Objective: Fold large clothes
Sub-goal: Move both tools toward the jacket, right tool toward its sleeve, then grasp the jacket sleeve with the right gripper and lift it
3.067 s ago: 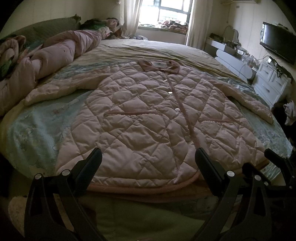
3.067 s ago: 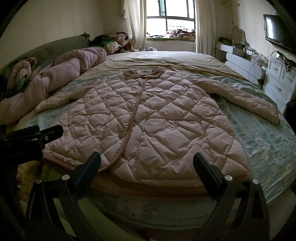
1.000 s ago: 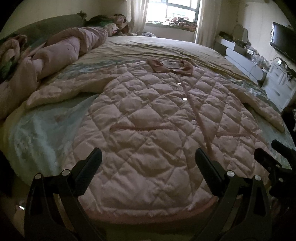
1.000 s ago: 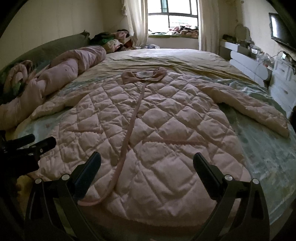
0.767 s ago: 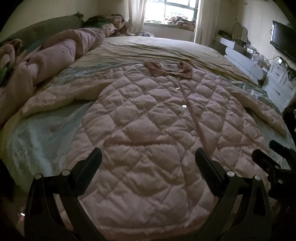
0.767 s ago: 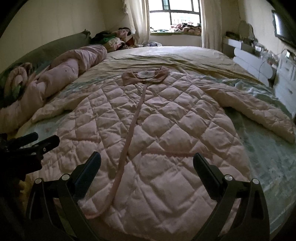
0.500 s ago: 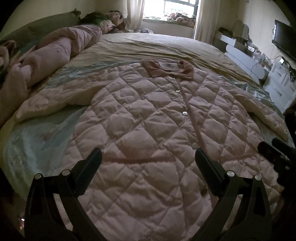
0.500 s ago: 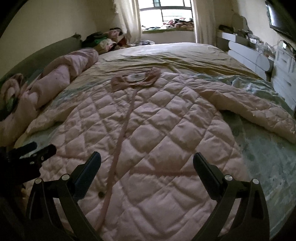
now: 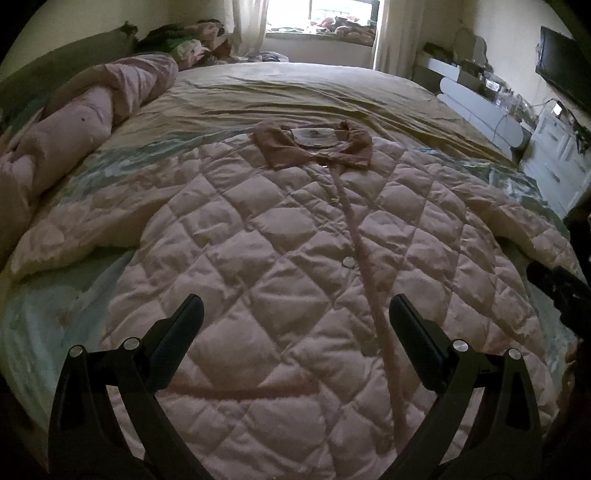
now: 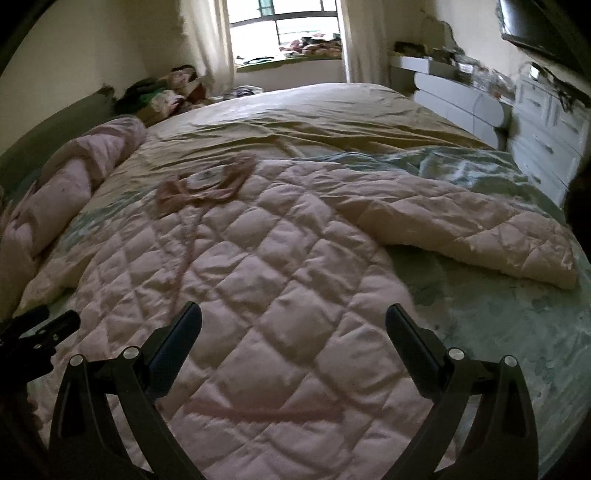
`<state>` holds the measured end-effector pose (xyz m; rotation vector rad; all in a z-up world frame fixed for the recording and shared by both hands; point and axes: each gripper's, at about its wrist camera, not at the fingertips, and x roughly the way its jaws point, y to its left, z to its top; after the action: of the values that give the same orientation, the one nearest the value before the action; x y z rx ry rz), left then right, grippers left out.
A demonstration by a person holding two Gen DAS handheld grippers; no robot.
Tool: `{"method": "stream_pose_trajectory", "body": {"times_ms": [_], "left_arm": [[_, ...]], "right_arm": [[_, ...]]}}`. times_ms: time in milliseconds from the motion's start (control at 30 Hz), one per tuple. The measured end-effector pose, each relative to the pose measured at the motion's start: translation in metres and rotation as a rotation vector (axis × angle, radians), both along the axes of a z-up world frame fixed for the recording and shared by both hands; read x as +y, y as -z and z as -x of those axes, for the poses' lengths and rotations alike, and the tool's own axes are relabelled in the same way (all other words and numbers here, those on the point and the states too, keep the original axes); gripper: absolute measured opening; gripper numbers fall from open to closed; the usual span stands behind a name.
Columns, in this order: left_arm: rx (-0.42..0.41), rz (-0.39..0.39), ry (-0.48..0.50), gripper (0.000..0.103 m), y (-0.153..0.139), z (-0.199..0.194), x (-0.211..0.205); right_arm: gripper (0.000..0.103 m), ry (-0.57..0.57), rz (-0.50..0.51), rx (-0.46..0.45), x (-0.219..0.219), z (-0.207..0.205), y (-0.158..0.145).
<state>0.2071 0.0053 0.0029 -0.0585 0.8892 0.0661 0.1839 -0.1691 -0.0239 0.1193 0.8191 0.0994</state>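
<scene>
A pink quilted jacket [image 9: 280, 258] lies flat and buttoned on the bed, its darker collar [image 9: 314, 146] at the far end. One sleeve [image 10: 461, 225] stretches out to the right, the other sleeve [image 9: 77, 236] to the left. My left gripper [image 9: 295, 317] hovers open over the jacket's left front, nothing between its fingers. Over the right front, my right gripper [image 10: 293, 321] is open and empty too. Each view catches the other gripper at its edge: the right gripper [image 9: 557, 284] and the left gripper [image 10: 40, 328].
The bed [image 9: 295, 92] has a tan sheet and a pale green cover. A rolled pink duvet [image 9: 74, 129] lies along the left side. White drawers [image 10: 546, 136] and a wall television [image 9: 565, 70] stand to the right. A window [image 10: 288, 26] is behind.
Both grippers have moved forward from the hem over the jacket's body, towards the collar. The right view has turned towards the right sleeve. Both have stayed open.
</scene>
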Motion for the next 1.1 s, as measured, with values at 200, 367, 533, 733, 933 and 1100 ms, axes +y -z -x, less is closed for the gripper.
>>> {"method": "stream_pose_trajectory", "body": {"times_ms": [200,367,533,733,933,1100], "left_arm": [[0.015,-0.006,0.009,0.094,0.004,-0.025,-0.006],[0.034,-0.014,0.015,0.094,0.013,-0.042,-0.011],[0.049,-0.018,0.021,0.094,0.021,-0.057,-0.014],[0.065,-0.012,0.046,0.094,0.03,-0.083,-0.027],[0.101,0.052,0.071,0.094,0.044,-0.109,-0.034],[0.105,0.042,0.062,0.094,0.049,-0.126,-0.035]], "right_arm": [[0.099,0.085,-0.026,0.039,-0.037,-0.028,0.014],[0.099,0.211,-0.023,0.071,-0.085,-0.048,0.034],[0.099,0.342,-0.027,0.112,-0.134,-0.062,0.055],[0.099,0.472,-0.079,0.139,-0.188,-0.064,0.073],[0.099,0.611,-0.191,0.165,-0.237,-0.06,0.093],[0.099,0.73,-0.344,0.167,-0.282,-0.065,0.107]]}}
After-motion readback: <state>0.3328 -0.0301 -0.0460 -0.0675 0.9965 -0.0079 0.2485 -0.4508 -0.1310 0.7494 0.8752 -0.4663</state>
